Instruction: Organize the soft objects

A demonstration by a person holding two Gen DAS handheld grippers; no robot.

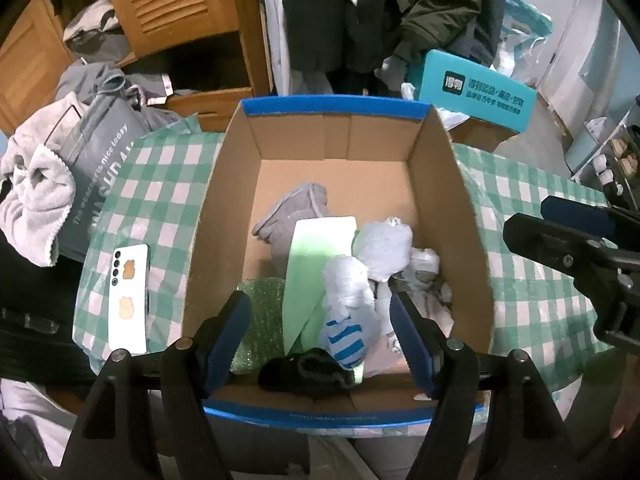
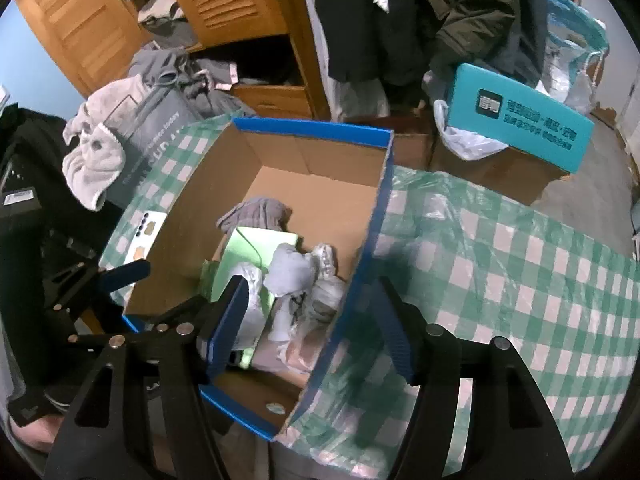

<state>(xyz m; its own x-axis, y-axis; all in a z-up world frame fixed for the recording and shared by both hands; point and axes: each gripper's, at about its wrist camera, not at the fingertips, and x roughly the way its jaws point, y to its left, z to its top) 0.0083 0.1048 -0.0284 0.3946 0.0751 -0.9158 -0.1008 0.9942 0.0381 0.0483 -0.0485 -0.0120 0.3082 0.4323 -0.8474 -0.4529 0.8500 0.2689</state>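
An open cardboard box [image 1: 444, 184] with blue rims stands on the green checked cloth. In it lie a grey cloth [image 1: 292, 216], a green sheet [image 1: 316, 264], rolled grey socks [image 1: 384, 244], a blue-striped sock [image 1: 346, 340], a black sock [image 1: 308, 372] and green bubble wrap [image 1: 256, 320]. My left gripper [image 1: 320, 328] is open and empty above the box's near end. My right gripper [image 2: 308, 316] is open and empty, straddling the box's right wall [image 2: 372, 232]; it also shows in the left wrist view [image 1: 560, 236].
A white phone [image 1: 129, 300] lies on the checked cloth [image 2: 500, 272] left of the box. A grey bag with a pale towel [image 1: 36, 196] stands at the left. A teal box [image 2: 516, 116] on cartons and a wooden cabinet [image 1: 180, 4] stand behind.
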